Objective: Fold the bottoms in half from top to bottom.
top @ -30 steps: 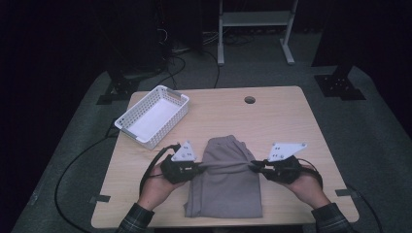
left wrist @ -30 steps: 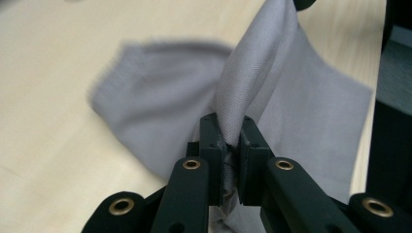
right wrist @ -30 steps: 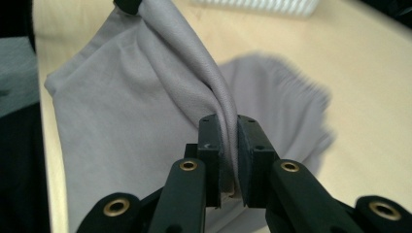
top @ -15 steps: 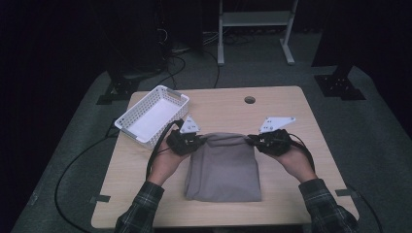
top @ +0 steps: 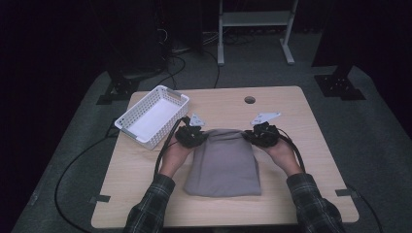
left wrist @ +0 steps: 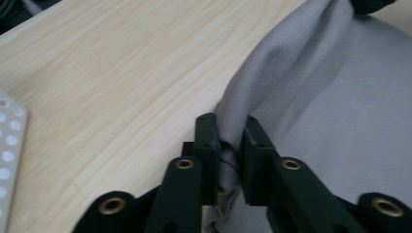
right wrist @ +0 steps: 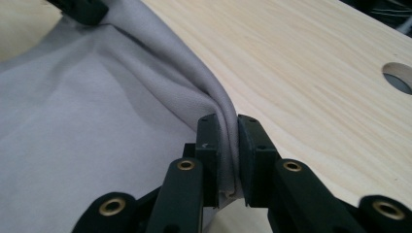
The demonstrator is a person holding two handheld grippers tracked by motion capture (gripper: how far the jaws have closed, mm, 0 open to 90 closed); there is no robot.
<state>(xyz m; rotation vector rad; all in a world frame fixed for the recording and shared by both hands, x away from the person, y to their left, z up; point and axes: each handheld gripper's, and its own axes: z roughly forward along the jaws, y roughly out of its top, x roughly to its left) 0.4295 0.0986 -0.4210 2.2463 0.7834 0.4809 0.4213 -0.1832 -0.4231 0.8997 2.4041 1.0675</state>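
High view shows my left tongs (top: 196, 135) and right tongs (top: 258, 135) each pinching a far corner of the grey cloth (top: 224, 165); uneven pulling could skew the fold.

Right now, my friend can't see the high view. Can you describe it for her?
Two hands hold the left gripper and right gripper, each pinching a far corner of a folded grey cloth on a wooden table. A white basket sits at the table's left.

Wooden table (top: 301, 145): grey cloth (top: 223, 165), white basket (top: 151, 116).
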